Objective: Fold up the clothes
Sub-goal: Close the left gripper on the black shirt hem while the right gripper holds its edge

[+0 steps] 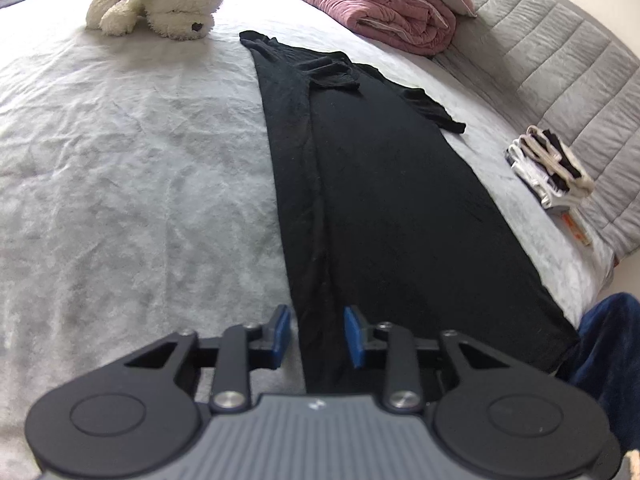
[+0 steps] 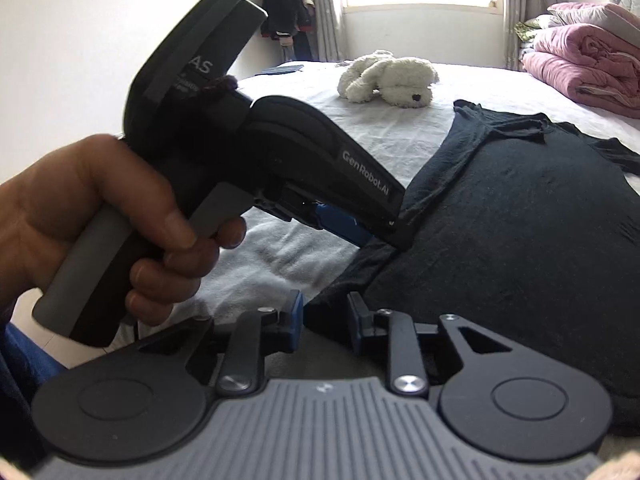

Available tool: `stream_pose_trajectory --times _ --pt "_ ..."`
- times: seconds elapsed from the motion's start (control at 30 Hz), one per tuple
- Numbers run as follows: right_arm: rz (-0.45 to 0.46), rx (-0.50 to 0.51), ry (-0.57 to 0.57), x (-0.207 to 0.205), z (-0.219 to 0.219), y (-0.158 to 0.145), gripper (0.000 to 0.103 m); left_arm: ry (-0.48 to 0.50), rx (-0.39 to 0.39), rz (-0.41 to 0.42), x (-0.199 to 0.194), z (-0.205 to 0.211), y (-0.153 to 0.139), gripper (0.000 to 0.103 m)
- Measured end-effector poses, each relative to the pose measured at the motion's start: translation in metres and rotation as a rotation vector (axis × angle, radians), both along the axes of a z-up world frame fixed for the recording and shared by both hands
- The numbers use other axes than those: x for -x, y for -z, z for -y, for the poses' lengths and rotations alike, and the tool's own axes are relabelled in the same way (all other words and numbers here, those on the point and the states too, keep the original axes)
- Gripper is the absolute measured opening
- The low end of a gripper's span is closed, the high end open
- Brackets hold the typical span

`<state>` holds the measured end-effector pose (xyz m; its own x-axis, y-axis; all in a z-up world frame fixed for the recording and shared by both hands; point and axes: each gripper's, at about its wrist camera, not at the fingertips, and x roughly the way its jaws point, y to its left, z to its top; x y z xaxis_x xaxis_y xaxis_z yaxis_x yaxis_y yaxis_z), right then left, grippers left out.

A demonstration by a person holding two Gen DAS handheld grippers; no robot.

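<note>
The step in hand looks like taking up the near hem of the black short-sleeved garment (image 1: 380, 200), which lies lengthwise on the white bedsheet (image 1: 120, 160) with its neck at the far end and one long edge apparently already turned in. The left gripper (image 1: 318, 334), held in the person's left hand (image 2: 80, 220), has its blue pads (image 1: 282, 332) drawn narrow over the hem's left corner. From the right wrist view the cloth rises to its tip, so I read it as pinching the fabric. The right gripper (image 2: 326, 316) sits just beside it with its jaws partly apart. A fold of hem lies between them, but nothing shows the pads pressing on it. The next move probably calls for a firm hold further along the hem, then carrying both corners evenly toward the collar. Farther off lie a stack of folded clothes (image 1: 548, 168), a white plush dog (image 1: 156, 0) and a pink quilt (image 1: 380, 4).
</note>
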<state>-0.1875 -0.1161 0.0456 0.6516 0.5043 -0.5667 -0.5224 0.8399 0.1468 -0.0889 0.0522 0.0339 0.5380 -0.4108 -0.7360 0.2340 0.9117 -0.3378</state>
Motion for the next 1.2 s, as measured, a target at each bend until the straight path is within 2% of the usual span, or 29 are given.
stream_pose_trajectory --times 0.03,0.1,0.23,0.43,0.47,0.53,0.57,0.6,0.7,0.87,1.13,1.17,1.2 --pt "0.0 0.0 0.001 -0.001 -0.001 0.0 0.027 -0.007 -0.003 0.003 0.0 -0.001 -0.001 0.015" --pt "0.009 0.007 0.0 0.001 -0.003 0.001 0.008 -0.027 0.004 0.01 0.0 -0.006 -0.003 0.008" --pt "0.013 -0.026 0.016 0.004 0.001 -0.001 0.004 -0.064 0.02 0.024 0.001 -0.015 -0.007 0.002" --pt "0.002 -0.147 0.05 0.005 0.013 -0.01 0.004 -0.064 0.084 0.008 -0.001 -0.02 -0.007 0.003" --pt "0.01 -0.169 0.047 0.009 0.015 -0.012 0.004 -0.065 0.098 0.007 -0.001 -0.02 -0.008 0.005" --pt "0.039 -0.192 0.04 0.017 0.017 -0.016 0.004 -0.057 0.129 0.014 0.0 -0.021 -0.01 0.015" --pt "0.049 -0.199 0.038 0.02 0.017 -0.018 0.004 -0.055 0.138 0.021 0.0 -0.02 -0.011 0.027" --pt "0.052 -0.201 0.038 0.021 0.017 -0.019 0.004 -0.053 0.138 0.033 0.001 -0.019 -0.013 0.034" --pt "0.047 -0.191 0.039 0.02 0.015 -0.018 0.004 -0.048 0.138 0.068 0.003 -0.017 -0.019 0.036" --pt "0.035 -0.193 0.04 0.016 0.014 -0.017 0.004 0.008 0.026 0.135 0.0 0.001 -0.027 0.036" --pt "0.047 -0.216 0.043 0.02 0.02 -0.019 0.004 0.078 -0.116 0.125 -0.024 0.028 -0.021 0.035" --pt "0.047 -0.219 0.045 0.02 0.02 -0.019 0.004 0.082 -0.147 0.129 -0.026 0.032 -0.02 0.034" --pt "0.046 -0.221 0.045 0.02 0.021 -0.019 0.004 0.088 -0.183 0.137 -0.027 0.037 -0.019 0.026"
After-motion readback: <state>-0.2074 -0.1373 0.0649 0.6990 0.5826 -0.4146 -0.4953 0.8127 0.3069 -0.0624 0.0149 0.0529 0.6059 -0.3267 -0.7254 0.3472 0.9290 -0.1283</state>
